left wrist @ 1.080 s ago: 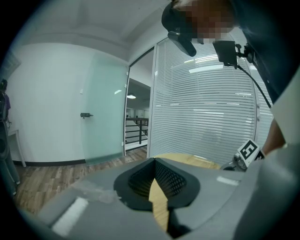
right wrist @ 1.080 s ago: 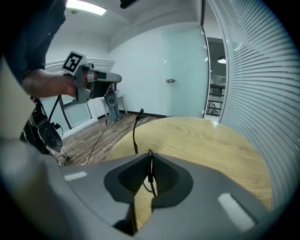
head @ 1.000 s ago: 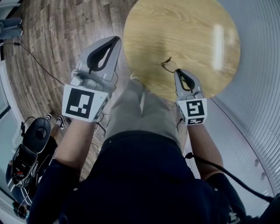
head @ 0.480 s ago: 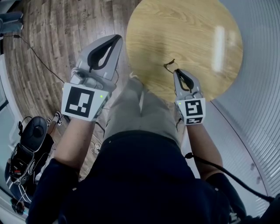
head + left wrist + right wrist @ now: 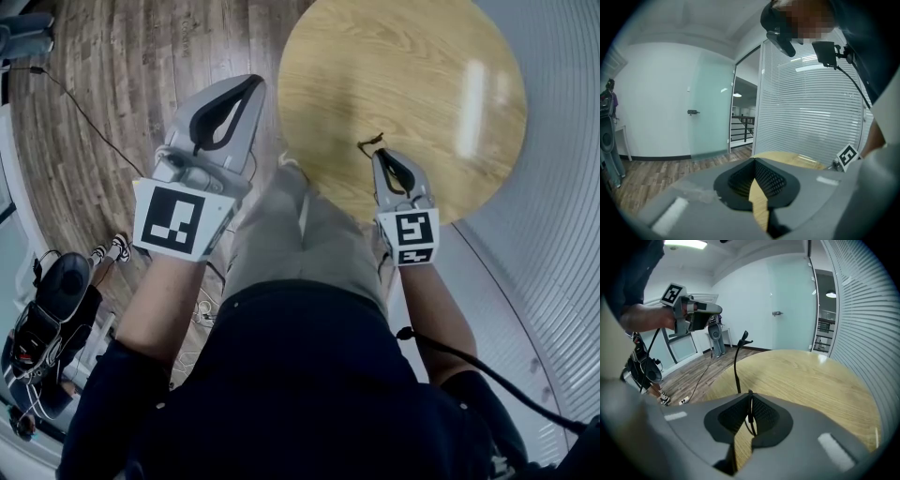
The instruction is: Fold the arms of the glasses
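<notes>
— Where are the glasses relative to the table?

— At its near rim, over the wood. The right gripper has them. In the right gripper view its jaws are clamped together on the thin dark frame, and one arm stands up out of the jaws, rising over the tabletop with a bent tip at its top.

— Do the glasses touch the tabletop?

— I cannot tell from either view.

— And the left gripper?

— Off the table, to its left side, above the wooden floor, well apart from the glasses. In the left gripper view its jaws meet at the tips with nothing between them. Only a strip of the table's surface shows through the gap behind the tips.

— Which way does it face?

— Its tips point towards the table's left edge.
</notes>
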`<action>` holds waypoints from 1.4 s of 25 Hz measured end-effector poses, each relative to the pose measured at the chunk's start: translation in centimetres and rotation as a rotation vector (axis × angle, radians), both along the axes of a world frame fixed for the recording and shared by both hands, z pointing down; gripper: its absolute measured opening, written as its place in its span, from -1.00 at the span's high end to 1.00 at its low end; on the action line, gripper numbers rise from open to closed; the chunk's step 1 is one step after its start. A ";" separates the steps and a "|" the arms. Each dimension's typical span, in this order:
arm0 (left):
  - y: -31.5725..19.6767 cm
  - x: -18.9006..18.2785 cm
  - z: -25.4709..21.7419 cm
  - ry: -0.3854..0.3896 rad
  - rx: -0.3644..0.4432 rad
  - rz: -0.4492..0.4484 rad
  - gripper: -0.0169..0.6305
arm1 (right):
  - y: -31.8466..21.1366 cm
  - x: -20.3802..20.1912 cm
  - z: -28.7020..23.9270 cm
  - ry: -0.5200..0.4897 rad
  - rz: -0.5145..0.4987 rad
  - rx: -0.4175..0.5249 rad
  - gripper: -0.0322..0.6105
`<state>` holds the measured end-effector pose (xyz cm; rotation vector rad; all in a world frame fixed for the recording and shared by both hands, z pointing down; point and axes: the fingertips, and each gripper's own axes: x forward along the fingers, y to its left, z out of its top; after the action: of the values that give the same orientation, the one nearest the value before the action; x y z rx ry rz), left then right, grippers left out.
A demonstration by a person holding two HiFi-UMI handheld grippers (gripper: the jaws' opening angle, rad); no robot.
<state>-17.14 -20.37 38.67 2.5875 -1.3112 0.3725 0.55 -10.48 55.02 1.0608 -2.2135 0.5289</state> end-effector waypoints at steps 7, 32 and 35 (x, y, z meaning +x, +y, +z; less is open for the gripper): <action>-0.2 -0.9 0.5 0.002 -0.006 -0.023 0.94 | -0.3 -0.4 0.8 0.006 -0.014 -0.016 0.80; 1.4 -2.0 -0.9 0.004 0.002 -0.075 0.94 | 0.7 -0.2 1.7 0.101 -0.080 -0.088 0.80; 3.0 -0.9 -3.1 0.009 0.009 -0.076 0.94 | 2.2 1.0 -0.3 0.114 -0.084 -0.091 0.80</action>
<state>-18.08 -17.35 35.60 2.5347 -1.4060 0.3428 1.54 -8.25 54.68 0.9238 -2.1039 0.5148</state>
